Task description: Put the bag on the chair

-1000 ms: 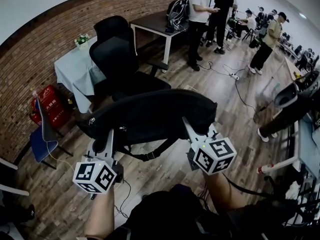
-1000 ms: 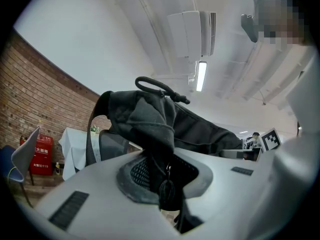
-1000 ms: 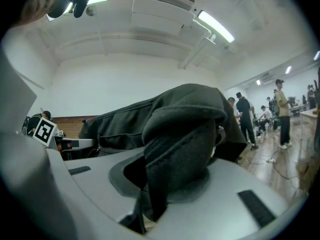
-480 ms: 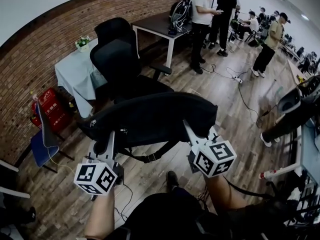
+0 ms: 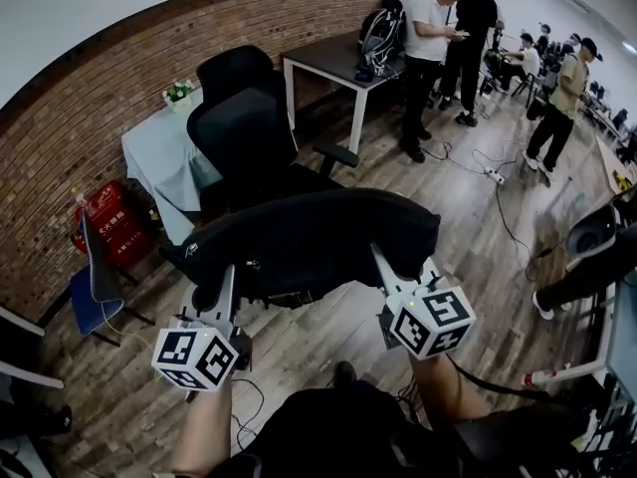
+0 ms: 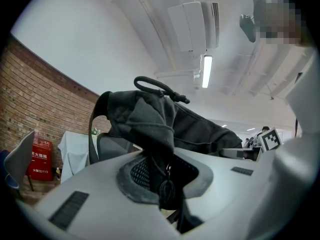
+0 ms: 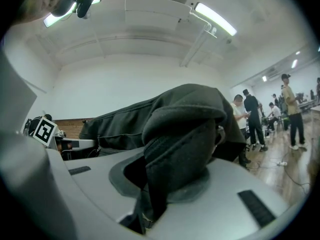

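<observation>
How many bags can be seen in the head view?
2. The black bag is held by the left gripper and right gripper; a backpack stands on the dark desk. More may be hidden among the people.

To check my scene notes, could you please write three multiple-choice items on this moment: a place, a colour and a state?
1. Where is the bag? A) in the air before the chair B) on its seat C) on the floor
2. What colour is the tablecloth? A) red B) light blue C) yellow
3. How do the left gripper's jaws stand? A) wide open, empty B) closed on a cable C) closed on the bag's fabric
Answers: 1 A, it hangs between the left gripper and the right gripper; 2 B, the cloth is pale blue; 3 C, dark fabric is pinched between them.
</observation>
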`<action>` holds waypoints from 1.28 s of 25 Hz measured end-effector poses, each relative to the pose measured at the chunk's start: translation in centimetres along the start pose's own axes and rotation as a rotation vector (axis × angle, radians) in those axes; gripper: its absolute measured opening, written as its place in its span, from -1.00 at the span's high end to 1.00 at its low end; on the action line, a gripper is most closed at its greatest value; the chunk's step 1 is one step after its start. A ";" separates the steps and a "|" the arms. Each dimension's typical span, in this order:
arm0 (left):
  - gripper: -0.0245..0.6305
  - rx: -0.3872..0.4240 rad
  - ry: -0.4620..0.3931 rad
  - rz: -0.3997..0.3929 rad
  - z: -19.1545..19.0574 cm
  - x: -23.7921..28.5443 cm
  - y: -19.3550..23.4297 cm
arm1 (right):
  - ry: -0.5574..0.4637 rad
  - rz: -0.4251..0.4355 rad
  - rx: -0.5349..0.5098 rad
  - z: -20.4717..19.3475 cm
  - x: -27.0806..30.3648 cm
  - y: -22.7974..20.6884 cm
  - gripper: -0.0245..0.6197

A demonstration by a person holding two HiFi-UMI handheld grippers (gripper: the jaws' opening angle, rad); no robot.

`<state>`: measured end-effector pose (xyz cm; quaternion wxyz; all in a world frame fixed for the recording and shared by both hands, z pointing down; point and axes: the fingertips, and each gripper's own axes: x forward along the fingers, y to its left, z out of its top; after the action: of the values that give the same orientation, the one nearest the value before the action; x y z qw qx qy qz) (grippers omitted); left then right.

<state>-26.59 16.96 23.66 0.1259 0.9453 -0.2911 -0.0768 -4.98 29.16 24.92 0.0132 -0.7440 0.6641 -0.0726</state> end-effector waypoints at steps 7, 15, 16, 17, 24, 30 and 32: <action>0.75 0.006 0.007 0.043 -0.8 4.9 -0.9 | 0.004 0.039 0.010 0.5 3.2 -4.7 0.68; 0.75 0.011 -0.004 0.075 -1.6 9.0 -2.4 | -0.005 0.079 0.004 1.2 5.3 -9.1 0.68; 0.75 0.011 -0.003 0.083 -1.9 9.4 -2.6 | -0.004 0.085 0.003 1.1 5.5 -9.6 0.68; 0.75 0.011 -0.003 0.089 -2.1 9.8 -2.7 | -0.004 0.092 0.001 1.1 5.7 -10.1 0.68; 0.75 0.019 -0.009 0.114 -2.3 12.0 -3.7 | -0.010 0.124 0.006 1.8 7.2 -12.5 0.68; 0.75 0.027 0.002 0.133 -2.4 13.4 -2.9 | -0.002 0.139 0.025 1.5 9.0 -13.3 0.68; 0.75 0.025 0.002 0.128 -2.3 13.8 -2.2 | -0.001 0.137 0.022 1.6 9.8 -13.1 0.68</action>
<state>-13.59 11.28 24.24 0.1190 0.9263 -0.3517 -0.0638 9.24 20.89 25.77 0.0264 -0.6966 0.7127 -0.0784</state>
